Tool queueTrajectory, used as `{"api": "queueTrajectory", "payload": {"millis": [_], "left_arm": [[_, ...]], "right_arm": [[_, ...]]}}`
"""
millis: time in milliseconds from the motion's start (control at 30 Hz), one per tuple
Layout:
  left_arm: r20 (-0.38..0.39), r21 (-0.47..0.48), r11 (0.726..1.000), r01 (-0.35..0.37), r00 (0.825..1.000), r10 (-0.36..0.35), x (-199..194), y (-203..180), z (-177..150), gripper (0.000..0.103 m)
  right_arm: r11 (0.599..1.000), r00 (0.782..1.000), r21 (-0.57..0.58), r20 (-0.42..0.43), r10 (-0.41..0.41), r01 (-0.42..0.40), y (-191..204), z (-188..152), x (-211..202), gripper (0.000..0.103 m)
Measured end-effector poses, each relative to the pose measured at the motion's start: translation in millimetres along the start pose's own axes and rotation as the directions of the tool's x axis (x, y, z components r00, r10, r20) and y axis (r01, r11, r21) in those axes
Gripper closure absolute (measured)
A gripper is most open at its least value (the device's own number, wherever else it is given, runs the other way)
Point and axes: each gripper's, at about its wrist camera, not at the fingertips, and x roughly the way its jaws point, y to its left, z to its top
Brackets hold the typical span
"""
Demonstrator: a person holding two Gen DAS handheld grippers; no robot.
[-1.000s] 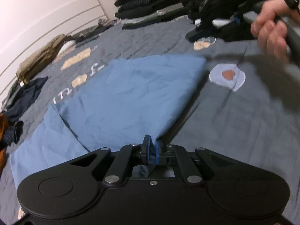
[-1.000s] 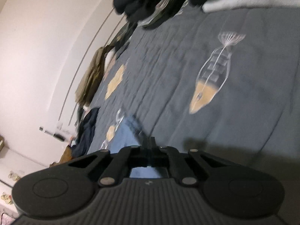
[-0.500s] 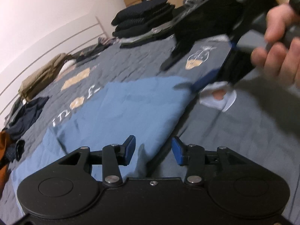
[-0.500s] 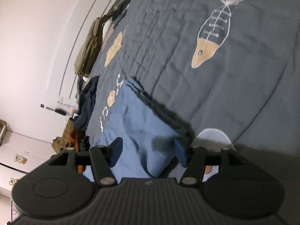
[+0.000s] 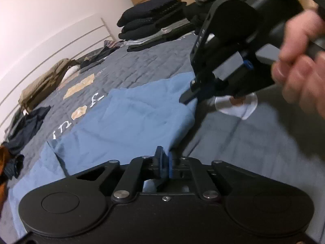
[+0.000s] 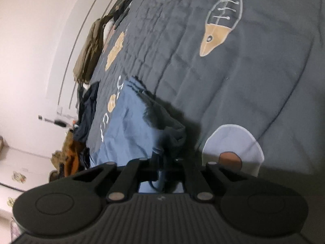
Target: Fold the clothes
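A light blue garment [image 5: 126, 122] lies partly folded on the grey bedspread [image 5: 254, 146]. My left gripper [image 5: 166, 160] is at its near right edge, jaws closing tight, with blue fabric pinched between the pads. In the left wrist view my right gripper [image 5: 187, 98], held by a hand [image 5: 300, 67], bites the garment's far right corner. The right wrist view shows that gripper [image 6: 163, 158] closing on a bunched, shadowed fold of the blue garment [image 6: 126, 134].
A stack of folded dark clothes [image 5: 150, 20] sits at the far end of the bed. An olive garment [image 5: 40, 85], a dark one [image 5: 26, 122] and an orange one [image 5: 4, 158] lie along the left edge by the white rails [image 5: 81, 38].
Both grippers were shut a second ago, stood open half a second ago, and have shut again on the blue garment. The right gripper came down onto its far right corner.
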Motion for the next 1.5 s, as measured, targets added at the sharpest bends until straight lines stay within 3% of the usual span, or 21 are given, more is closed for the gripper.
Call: {"api": "queueTrajectory", "payload": {"millis": [233, 400, 500, 567, 600, 700, 767, 833, 900, 933, 967, 1067, 1200, 1267, 1333, 1400, 1500], "left_arm": [[-0.029, 0.014, 0.999, 0.030, 0.999, -0.030, -11.7, 14.5, -8.8, 0.100], [-0.061, 0.005, 0.999, 0.039, 0.997, -0.039, -20.1, 21.5, -9.2, 0.099], [-0.029, -0.024, 1.000, 0.005, 1.000, -0.006, -25.7, 23.0, -7.4, 0.088], [-0.037, 0.014, 1.000, -0.008, 0.999, 0.009, -22.5, 15.6, -7.0, 0.071], [-0.041, 0.025, 1.000, -0.018, 0.999, 0.019, -20.1, 13.1, -8.7, 0.069], [-0.054, 0.065, 0.996, -0.055, 0.997, 0.059, -13.8, 6.8, -15.0, 0.067], [-0.054, 0.094, 0.992, -0.086, 0.994, 0.092, -10.6, 3.8, -18.1, 0.066], [-0.050, 0.117, 0.988, -0.105, 0.993, 0.111, -8.5, 1.0, -20.4, 0.066], [-0.050, 0.134, 0.986, -0.101, 0.993, 0.108, -8.3, -1.0, -22.0, 0.072], [-0.050, 0.142, 0.985, -0.099, 0.993, 0.107, -8.2, -2.0, -22.8, 0.086], [-0.053, 0.153, 0.983, -0.098, 0.993, 0.107, -8.9, -2.5, -23.8, 0.090], [-0.074, 0.179, 0.978, -0.103, 0.990, 0.118, -19.2, 0.9, -26.3, 0.092], [-0.083, 0.120, 0.987, -0.104, 0.990, 0.115, -46.2, 15.5, -27.2, 0.083], [-0.069, 0.118, 0.985, -0.127, 0.988, 0.136, -61.3, 19.8, -30.4, 0.055], [-0.075, 0.140, 0.977, -0.161, 0.982, 0.173, -70.2, 20.7, -38.8, 0.043], [-0.092, 0.149, 0.972, -0.180, 0.976, 0.195, -76.9, 23.1, -48.0, 0.043], [-0.131, 0.145, 0.965, -0.218, 0.963, 0.237, -81.9, 31.3, -63.8, 0.043]], "right_arm": [[0.999, 0.996, 0.008, 0.078, 0.040, -0.041, 1.5, 5.6, -10.3, 0.101], [0.999, 0.997, 0.001, 0.064, 0.034, -0.034, -1.6, 7.9, -7.0, 0.101], [0.999, 0.998, -0.019, 0.047, 0.038, -0.037, 2.8, 12.1, -8.4, 0.101], [0.999, 0.998, -0.020, 0.044, 0.039, -0.038, 5.8, 13.7, -11.1, 0.097], [0.999, 0.999, -0.024, 0.038, 0.035, -0.035, 7.2, 13.4, -11.6, 0.096], [0.998, 1.000, -0.065, 0.007, 0.014, -0.014, 12.9, 7.7, -8.5, 0.085], [0.996, 1.000, -0.093, -0.016, 0.001, -0.002, 16.6, 3.0, -3.0, 0.060], [0.993, 0.999, -0.115, -0.032, -0.006, 0.002, 19.3, -1.6, 2.3, 0.058], [0.992, 1.000, -0.124, -0.017, 0.003, -0.005, 19.4, -4.8, 5.2, 0.062], [0.993, 1.000, -0.115, 0.004, 0.003, -0.003, 17.2, -4.4, 4.5, 0.077], [0.994, 1.000, -0.107, 0.026, 0.003, -0.001, 14.9, -3.9, 3.9, 0.099], [0.999, 0.999, -0.036, 0.028, 0.023, -0.022, 6.6, 1.0, 3.6, 0.099], [0.993, 0.999, -0.118, 0.039, 0.032, -0.027, 19.4, -0.7, -3.4, 0.099], [0.993, 0.999, -0.118, 0.034, 0.036, -0.032, 20.1, 1.1, -4.6, 0.095], [0.994, 1.000, -0.102, 0.015, 0.025, -0.023, 16.9, 3.0, -2.8, 0.095], [0.995, 1.000, -0.097, -0.003, 0.003, -0.003, 13.5, 3.0, -0.6, 0.092], [0.994, 1.000, -0.110, -0.028, -0.009, 0.006, 13.9, -1.1, 1.1, 0.080]]}}
